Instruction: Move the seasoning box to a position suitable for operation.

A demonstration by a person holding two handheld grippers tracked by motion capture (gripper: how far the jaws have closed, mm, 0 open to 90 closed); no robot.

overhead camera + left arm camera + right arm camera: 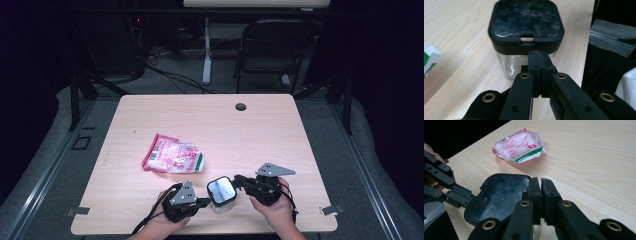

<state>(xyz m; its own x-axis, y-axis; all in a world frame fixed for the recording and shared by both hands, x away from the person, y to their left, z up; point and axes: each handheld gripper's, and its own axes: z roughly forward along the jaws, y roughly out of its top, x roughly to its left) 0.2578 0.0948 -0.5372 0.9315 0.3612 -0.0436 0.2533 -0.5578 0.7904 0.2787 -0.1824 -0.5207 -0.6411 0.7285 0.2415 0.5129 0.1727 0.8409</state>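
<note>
We see the left gripper [204, 202] with its jaws pressed together, nothing between them, the tips just at the near side of a clear square container with a black lid [221, 191]. The right gripper [239, 179] comes at the same container from the other side, its jaws all but closed with only a thin gap; we cannot tell whether they pinch the lid's edge. The container stands near the front edge of the wooden table [280, 130], between the two grippers. A pink-and-white snack packet [173, 155] lies farther back on the left, well apart.
</note>
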